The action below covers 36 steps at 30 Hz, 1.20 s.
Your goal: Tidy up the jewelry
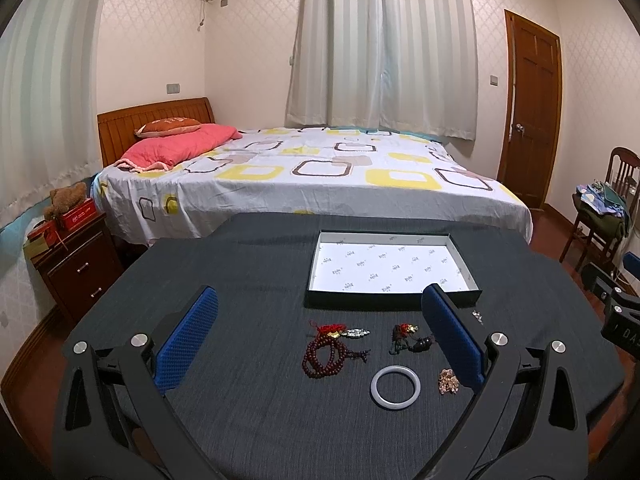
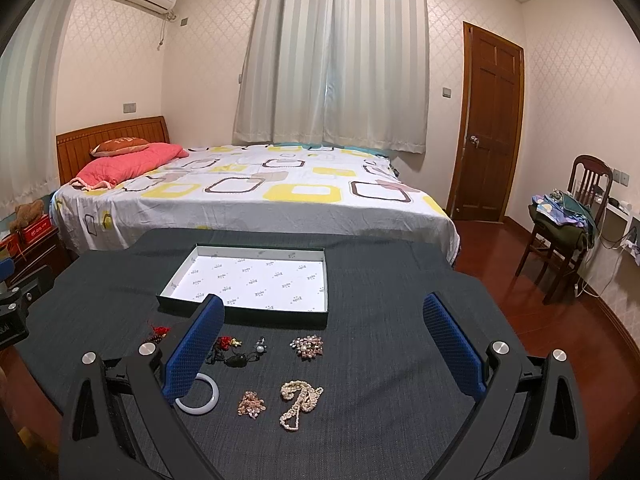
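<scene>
So far nothing is lying inside the box: its white paper floor is showing bare in both views, so I am judging that the organizing is only beginning and every piece is waiting to be moved.

All the jewelry is lying on the dark cloth of the table, in front of the near wall of the box. On the left side the red-brown bead bracelet is resting with a red tassel charm just behind it. Near the middle, the dark cord pendant is sitting, and the white bangle is lying closer to the person. A small pink bead cluster is lying just beside the bangle, the pearl necklace is piled next to that, and a pink brooch-like piece is further back, near the box.

The left gripper is hovering above the table with its jaws spread wide; it is holding nothing and touching nothing, and the bracelet, the pendant and the bangle are appearing between its fingers. The right gripper is also standing wide open and empty, above the cloth. Its left finger is hiding part of the bangle, but whether it is touching it, I cannot tell.
</scene>
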Each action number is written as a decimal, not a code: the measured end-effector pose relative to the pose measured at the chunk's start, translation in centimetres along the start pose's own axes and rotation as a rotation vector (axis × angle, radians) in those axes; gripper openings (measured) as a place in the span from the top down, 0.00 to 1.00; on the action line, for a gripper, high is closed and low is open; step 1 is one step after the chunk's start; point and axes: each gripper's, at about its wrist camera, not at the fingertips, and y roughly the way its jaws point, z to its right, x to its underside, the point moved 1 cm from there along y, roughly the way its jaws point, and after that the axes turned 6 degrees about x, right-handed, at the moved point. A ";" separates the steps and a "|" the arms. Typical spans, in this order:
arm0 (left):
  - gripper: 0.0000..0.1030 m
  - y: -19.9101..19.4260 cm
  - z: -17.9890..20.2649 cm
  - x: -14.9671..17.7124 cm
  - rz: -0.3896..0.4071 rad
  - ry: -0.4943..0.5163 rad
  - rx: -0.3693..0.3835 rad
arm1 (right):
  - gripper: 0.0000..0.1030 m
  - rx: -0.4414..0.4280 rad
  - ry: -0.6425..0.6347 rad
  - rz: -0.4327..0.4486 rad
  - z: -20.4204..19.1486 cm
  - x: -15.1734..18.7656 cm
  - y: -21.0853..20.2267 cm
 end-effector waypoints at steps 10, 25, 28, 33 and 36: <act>0.04 0.0 0.0 -0.1 -0.002 0.002 0.000 | 0.06 0.000 0.001 0.003 0.2 -0.1 -0.1; 0.04 -0.1 0.2 0.6 -0.008 0.000 0.006 | 0.06 0.000 0.001 0.003 0.6 -0.7 -0.2; 0.04 0.0 0.3 0.6 -0.010 0.001 0.004 | 0.06 -0.001 0.001 0.002 0.6 -0.6 -0.1; 0.04 0.3 0.3 0.8 -0.019 0.001 0.008 | 0.06 -0.002 -0.002 -0.006 0.4 -0.5 0.2; 0.04 1.0 0.1 1.1 -0.039 0.000 0.016 | 0.06 -0.006 0.003 -0.022 0.4 0.0 1.0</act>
